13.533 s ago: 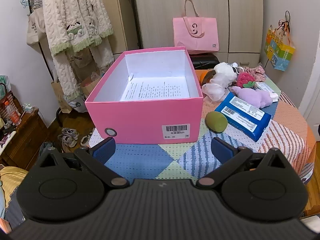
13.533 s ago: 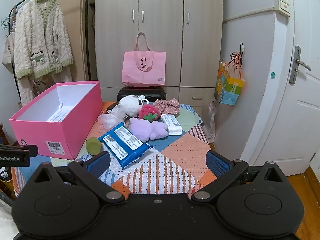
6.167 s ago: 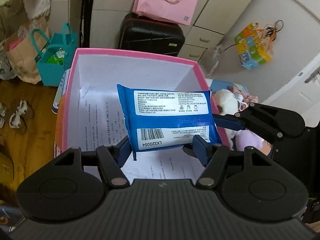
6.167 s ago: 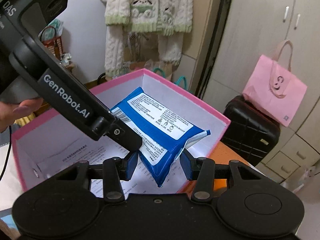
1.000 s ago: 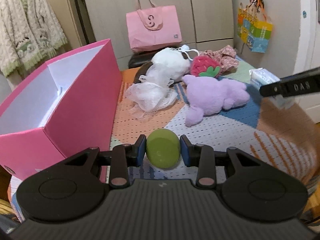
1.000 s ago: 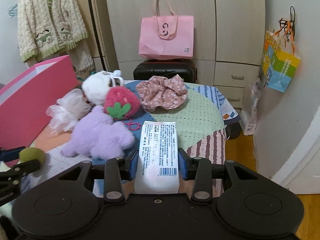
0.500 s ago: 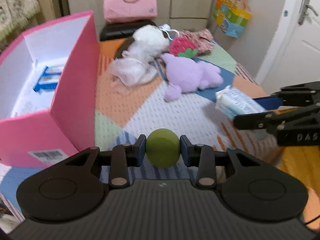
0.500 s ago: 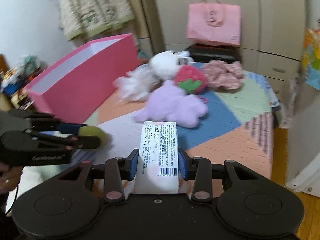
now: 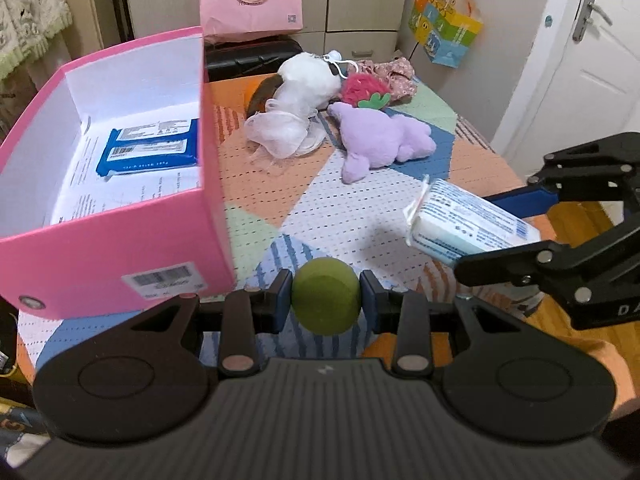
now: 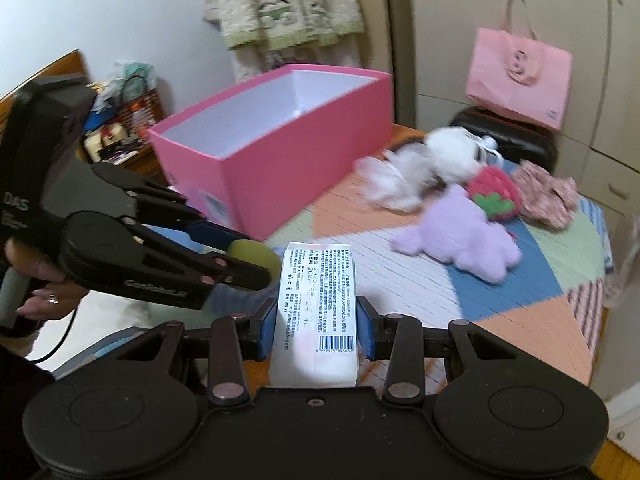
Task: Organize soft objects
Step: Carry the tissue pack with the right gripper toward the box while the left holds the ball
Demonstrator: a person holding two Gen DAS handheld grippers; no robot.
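Both items now lifted: left gripper (image 9: 325, 300) pinches green sponge ball (image 9: 325, 302), right gripper (image 10: 316, 330) clamps tissue pack (image 10: 316, 308); pink box (image 9: 120, 240) at 10 o'clock next.

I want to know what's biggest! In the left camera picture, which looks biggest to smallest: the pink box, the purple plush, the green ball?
1. Pink box, by far.
2. Purple plush.
3. Green ball, though it sits nearest the camera in the left gripper, so it looks bigger than it really is.
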